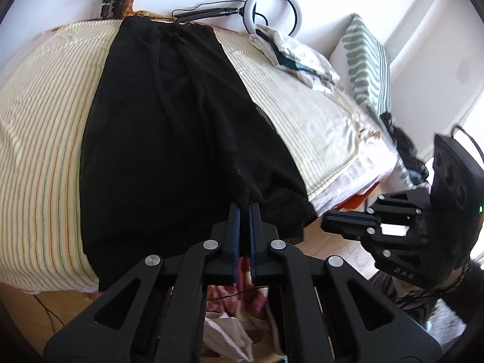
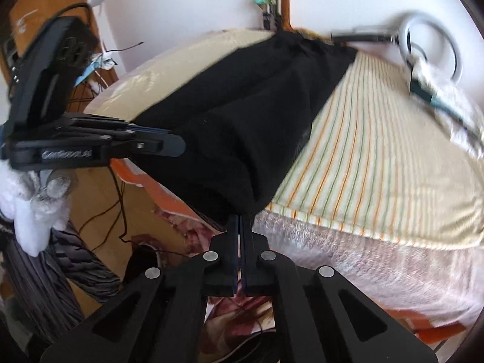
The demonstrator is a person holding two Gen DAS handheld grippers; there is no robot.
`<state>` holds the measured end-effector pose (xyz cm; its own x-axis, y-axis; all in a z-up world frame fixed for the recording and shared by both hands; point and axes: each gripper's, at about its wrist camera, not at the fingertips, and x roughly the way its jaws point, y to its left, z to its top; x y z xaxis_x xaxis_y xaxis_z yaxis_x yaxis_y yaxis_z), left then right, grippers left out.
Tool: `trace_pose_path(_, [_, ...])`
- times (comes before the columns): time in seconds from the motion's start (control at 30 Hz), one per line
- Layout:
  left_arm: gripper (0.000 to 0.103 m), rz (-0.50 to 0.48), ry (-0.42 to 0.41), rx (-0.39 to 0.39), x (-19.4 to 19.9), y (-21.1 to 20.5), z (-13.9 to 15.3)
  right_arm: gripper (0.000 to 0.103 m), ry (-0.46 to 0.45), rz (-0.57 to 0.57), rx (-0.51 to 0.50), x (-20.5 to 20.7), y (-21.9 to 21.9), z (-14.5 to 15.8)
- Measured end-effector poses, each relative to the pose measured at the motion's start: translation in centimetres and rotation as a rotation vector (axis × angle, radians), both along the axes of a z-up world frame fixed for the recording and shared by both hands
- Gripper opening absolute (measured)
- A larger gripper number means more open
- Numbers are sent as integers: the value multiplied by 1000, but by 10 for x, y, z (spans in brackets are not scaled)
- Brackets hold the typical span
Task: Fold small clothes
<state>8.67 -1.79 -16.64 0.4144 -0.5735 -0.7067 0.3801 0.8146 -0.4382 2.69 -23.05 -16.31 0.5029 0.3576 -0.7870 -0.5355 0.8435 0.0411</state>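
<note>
Home bedroom: bed (image 1: 45,127) with striped sheet, striped pillow (image 1: 367,60) at the wall, ring light (image 1: 273,6), wooden floor (image 1: 326,245).

I see a striped bed (image 1: 45,121) ahead of my tongs, black shorts (image 1: 169,139) spread across it, folded clothes (image 1: 290,57) beyond.

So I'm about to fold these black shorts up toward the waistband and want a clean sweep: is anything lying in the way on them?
Nothing visible does. Both the left gripper and right gripper already pinch the hem of the black shorts. The cloth up to the waistband is bare. The folded white clothes lie off to the side on the striped bed cover.
</note>
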Motion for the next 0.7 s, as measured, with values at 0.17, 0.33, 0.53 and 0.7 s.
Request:
trace_pose_path(0.17, [3,21,16,38,0,6,-9,0,-26,47,-30,-18,8,2])
trace_pose_path(0.33, [3,19,6,40,-3,8,-8,10,-10,44,-38,-15,4,-10])
trace_pose_path(0.53, [3,22,3,30,0,7,-6,32,-17,16,-63,-4,4,-15])
trace_pose_path(0.7, [3,5,7,17,-1,3,-4,0,-23,24,-58,-1,8,-18])
